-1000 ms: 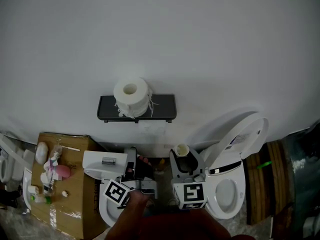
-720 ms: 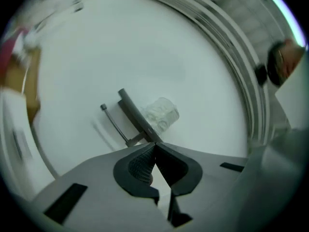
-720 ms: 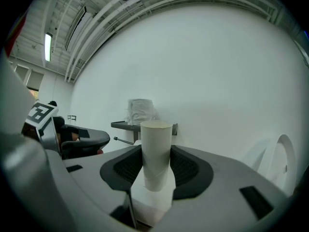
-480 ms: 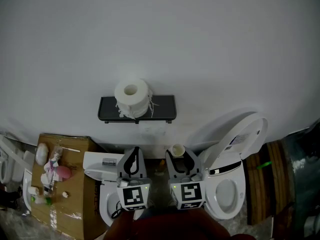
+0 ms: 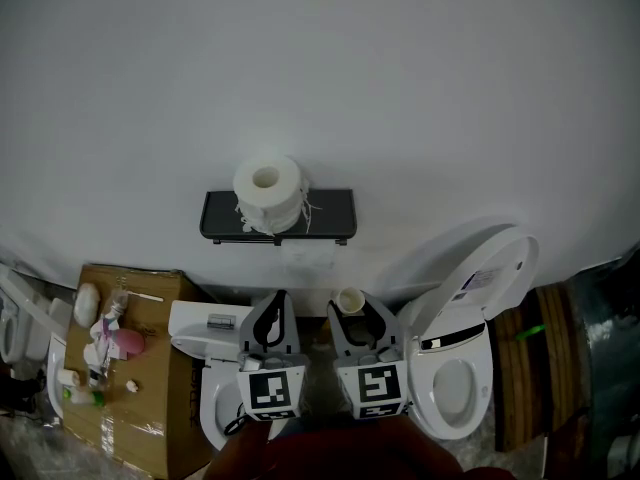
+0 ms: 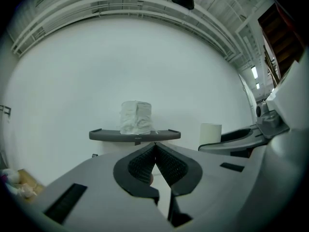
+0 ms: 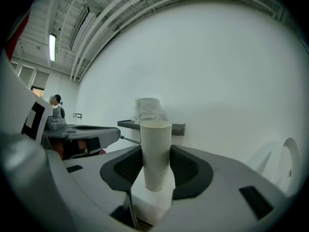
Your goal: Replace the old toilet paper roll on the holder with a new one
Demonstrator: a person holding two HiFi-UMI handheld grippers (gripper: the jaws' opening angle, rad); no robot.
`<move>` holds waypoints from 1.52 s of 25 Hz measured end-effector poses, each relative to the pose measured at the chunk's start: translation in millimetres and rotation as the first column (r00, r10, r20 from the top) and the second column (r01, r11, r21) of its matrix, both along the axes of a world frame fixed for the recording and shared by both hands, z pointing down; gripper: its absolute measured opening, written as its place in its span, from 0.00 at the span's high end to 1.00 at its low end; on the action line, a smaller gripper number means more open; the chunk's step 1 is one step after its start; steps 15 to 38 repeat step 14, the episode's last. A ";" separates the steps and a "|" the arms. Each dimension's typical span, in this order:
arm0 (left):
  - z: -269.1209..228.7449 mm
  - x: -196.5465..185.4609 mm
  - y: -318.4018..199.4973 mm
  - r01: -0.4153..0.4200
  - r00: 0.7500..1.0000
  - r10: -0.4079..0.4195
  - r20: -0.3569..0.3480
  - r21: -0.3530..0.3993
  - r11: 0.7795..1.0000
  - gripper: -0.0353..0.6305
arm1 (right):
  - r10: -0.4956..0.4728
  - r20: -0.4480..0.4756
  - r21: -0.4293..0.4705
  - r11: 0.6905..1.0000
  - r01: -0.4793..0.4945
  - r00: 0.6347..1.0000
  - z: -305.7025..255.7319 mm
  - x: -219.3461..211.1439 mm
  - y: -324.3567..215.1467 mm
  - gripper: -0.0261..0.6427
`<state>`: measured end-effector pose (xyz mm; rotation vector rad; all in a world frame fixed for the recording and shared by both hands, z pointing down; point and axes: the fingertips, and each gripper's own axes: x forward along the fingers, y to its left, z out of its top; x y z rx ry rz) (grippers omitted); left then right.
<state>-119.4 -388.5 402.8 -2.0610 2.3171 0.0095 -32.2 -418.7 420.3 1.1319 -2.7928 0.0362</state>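
Between the right gripper's (image 5: 356, 320) jaws I see the bare cardboard tube (image 7: 155, 149), clamped on both sides by the dark ribbed pads; it stands roughly upright, with its open top end clear above the jaws. Left gripper (image 6: 155, 151): jaws closed tip to tip, nothing between them. From the head view both grippers sit side by side, close together, each pointing toward the white wall (image 5: 400, 88), with the marker cubes facing me. Ahead of them, mounted on the wall, is the dark shelf (image 5: 330, 216) of the holder. The new toilet paper roll (image 5: 267, 190) stands on end on top of it, toward the shelf's left half, with ragged loose paper hanging at its sides. It is well apart from both grippers. In the right gripper view a thin metal bar (image 7: 129, 140) shows just under the shelf; I cannot tell how it is fixed. To the right of the right gripper is a white toilet (image 5: 455, 388) with its lid raised against the wall. Far left, a cardboard box (image 5: 140, 418) carries several small items, too small to identify.
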 end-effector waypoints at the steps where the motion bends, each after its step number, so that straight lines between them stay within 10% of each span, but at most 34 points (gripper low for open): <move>1: -2.9 1.3 -0.7 -0.001 1.000 0.001 0.003 0.007 1.000 0.92 | -0.004 0.000 0.002 1.000 0.004 1.000 -0.6 -0.8 0.1 0.69; 38: -27.1 10.6 -6.3 0.009 1.000 -0.010 0.009 0.069 0.998 0.92 | -0.024 0.007 0.019 1.000 0.024 1.000 -17.2 -3.2 -6.8 0.69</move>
